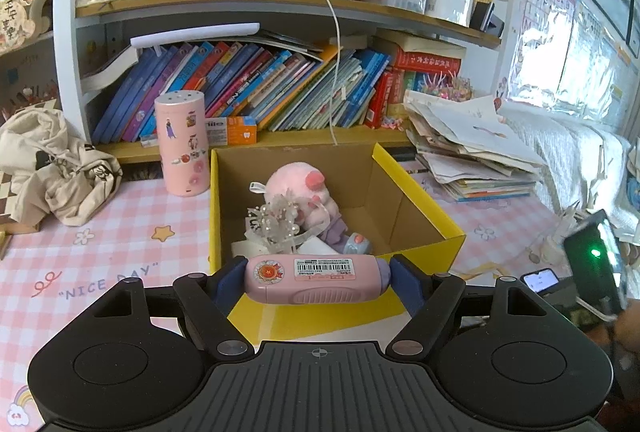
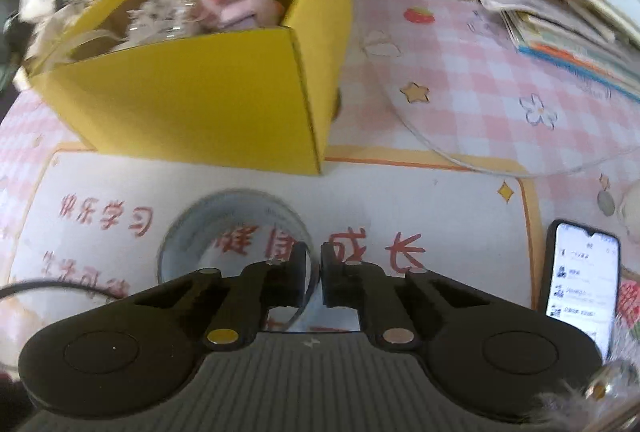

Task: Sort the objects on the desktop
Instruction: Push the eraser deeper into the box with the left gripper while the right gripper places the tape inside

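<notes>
My left gripper [image 1: 316, 284] is shut on a pink oblong case [image 1: 320, 290] with a barcode label, gripped end to end by the blue pads. It hangs over the near wall of the yellow cardboard box [image 1: 404, 220]. Inside the box lie a pink plush toy [image 1: 298, 188] and a clear sparkly ornament [image 1: 276, 224]. In the right wrist view, a clear tape roll [image 2: 180, 244] lies flat on the white desk mat in front of the yellow box [image 2: 192, 100]. My right gripper [image 2: 314, 272] is shut on the roll's right-hand wall.
A pink sticker-covered canister [image 1: 182, 144] stands left of the box, with a crumpled beige cloth [image 1: 52, 168] further left. A stack of papers and books [image 1: 472, 152] is on the right. A lit phone [image 2: 580, 280] lies right of my right gripper, and a white cable [image 2: 440, 152] runs across the mat.
</notes>
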Demonstrator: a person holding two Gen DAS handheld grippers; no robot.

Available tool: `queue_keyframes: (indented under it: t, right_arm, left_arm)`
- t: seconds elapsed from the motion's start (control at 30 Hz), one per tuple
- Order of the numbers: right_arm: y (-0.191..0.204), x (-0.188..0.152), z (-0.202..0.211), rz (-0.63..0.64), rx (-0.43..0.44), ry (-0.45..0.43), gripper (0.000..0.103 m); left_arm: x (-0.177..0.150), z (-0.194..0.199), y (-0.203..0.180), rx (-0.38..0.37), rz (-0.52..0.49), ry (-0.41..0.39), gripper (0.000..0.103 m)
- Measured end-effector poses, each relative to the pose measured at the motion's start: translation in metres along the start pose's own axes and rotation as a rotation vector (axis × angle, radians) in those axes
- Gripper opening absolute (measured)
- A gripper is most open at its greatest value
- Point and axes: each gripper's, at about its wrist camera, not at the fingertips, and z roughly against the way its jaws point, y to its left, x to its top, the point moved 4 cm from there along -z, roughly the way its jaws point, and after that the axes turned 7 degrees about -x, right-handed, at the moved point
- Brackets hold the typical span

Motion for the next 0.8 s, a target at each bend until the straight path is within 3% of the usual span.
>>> queue_keyframes:
  t: [0.53, 0.8]
  right_arm:
    - [0.033, 0.053, 0.082, 0.076, 0.171, -0.215, 0.006]
    - [0.040, 0.100, 0.088, 0.110, 0.147, -0.321, 0.006]
  left_arm:
    - [0.014, -0.004, 0.002, 0.010, -0.012, -0.030, 0.077]
    - [0.035, -0.017, 0.008, 0.028, -0.048, -0.054, 0.077]
